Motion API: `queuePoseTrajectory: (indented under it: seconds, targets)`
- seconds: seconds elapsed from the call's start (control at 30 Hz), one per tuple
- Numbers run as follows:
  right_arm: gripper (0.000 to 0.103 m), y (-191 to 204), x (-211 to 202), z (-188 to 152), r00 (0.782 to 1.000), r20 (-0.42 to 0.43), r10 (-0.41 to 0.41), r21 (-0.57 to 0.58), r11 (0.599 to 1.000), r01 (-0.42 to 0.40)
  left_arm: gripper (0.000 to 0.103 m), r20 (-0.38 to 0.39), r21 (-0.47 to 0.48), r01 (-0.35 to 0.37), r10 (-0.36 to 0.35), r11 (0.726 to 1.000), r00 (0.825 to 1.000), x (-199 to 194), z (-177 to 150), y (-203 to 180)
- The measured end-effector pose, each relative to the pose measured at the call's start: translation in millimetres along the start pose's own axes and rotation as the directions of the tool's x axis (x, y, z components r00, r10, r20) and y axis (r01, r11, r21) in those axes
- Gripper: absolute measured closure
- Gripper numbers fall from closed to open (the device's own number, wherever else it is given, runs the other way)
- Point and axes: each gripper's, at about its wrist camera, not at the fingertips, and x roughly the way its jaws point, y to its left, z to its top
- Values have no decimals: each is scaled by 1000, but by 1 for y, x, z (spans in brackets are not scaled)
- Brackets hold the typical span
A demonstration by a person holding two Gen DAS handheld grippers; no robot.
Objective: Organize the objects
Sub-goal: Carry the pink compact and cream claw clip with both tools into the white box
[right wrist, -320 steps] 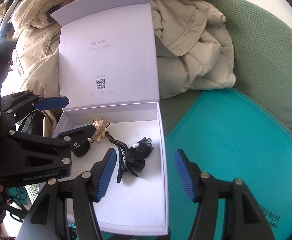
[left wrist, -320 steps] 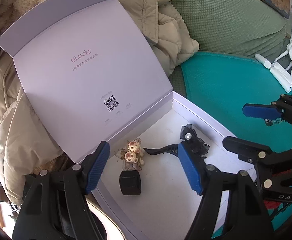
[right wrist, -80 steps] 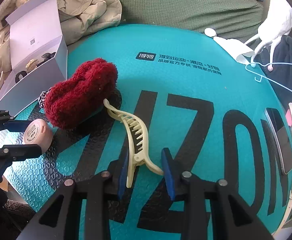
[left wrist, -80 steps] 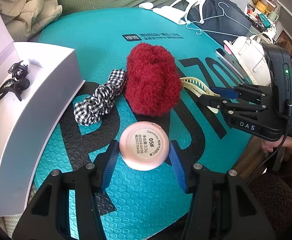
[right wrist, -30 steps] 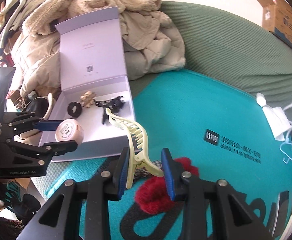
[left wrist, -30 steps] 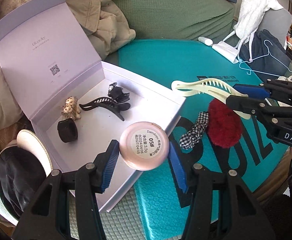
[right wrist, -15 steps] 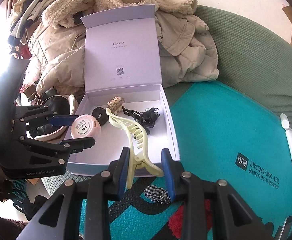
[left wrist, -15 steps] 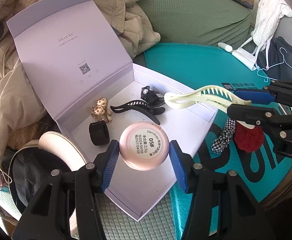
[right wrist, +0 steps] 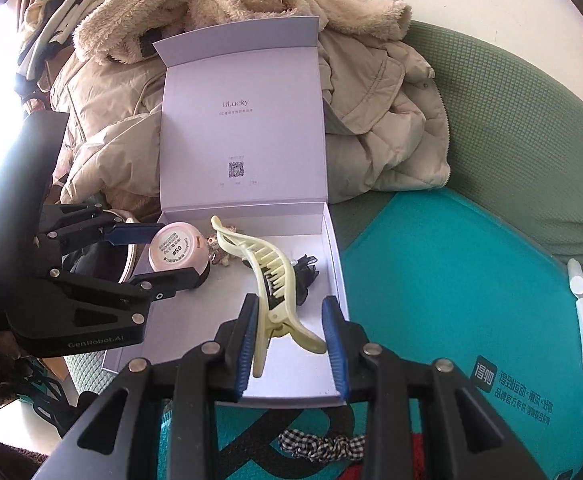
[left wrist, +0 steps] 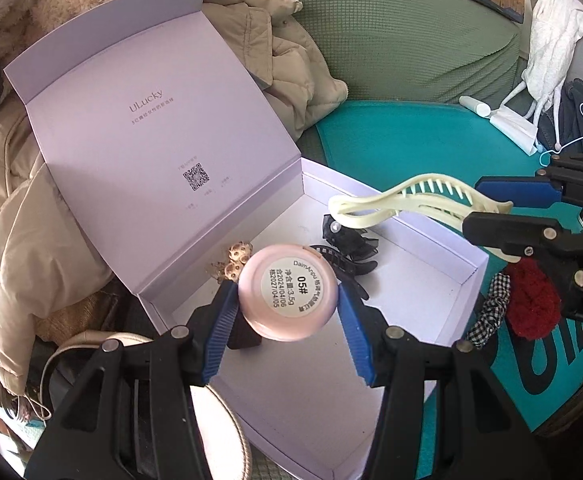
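A: What's biggest here?
B: The green sofa (left wrist: 403,40) at the back, with beige padded jackets (right wrist: 375,128) piled on it, and a teal mat (right wrist: 451,280) spread in front.

A: And on the mat?
B: A white gift box (left wrist: 431,312) at its edge, its lid (left wrist: 151,120) standing open against the jackets. Inside lie a black hair claw (left wrist: 351,248), a small beige ornament (left wrist: 235,260) and a black band, mostly hidden.

A: The grippers?
B: The left gripper (left wrist: 287,312) is clamped on a round pink compact (left wrist: 287,292), held above the box floor, label up. The right gripper (right wrist: 291,336) pinches the handle end of a cream hair claw (right wrist: 267,276), whose teeth reach over the box.

A: Anything outside the box?
B: A checked scrunchie (left wrist: 487,312) and a red fuzzy scrunchie (left wrist: 531,308) lie on the mat, just beside the box.
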Motion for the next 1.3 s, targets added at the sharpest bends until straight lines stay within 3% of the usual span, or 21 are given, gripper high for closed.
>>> queuePoseTrajectory:
  seconds: [0.23, 0.57, 0.83, 1.3]
  targets:
    - [71, -6, 20, 18, 999, 20, 42, -3, 999, -42, 53, 5, 0, -36, 36, 999, 999, 20, 24, 13]
    - [71, -22, 46, 41, 998, 41, 38, -13, 999, -37, 53, -16, -13, -54, 53, 998, 998, 48, 48, 31]
    - [71, -25, 81, 53, 999, 24, 46, -12, 999, -46, 53, -66, 4, -77, 77, 997, 995, 78, 50, 33]
    - [71, -36, 125, 40, 996, -46, 77, 34, 997, -75, 53, -147, -1, -64, 63, 998, 987, 111, 43, 30]
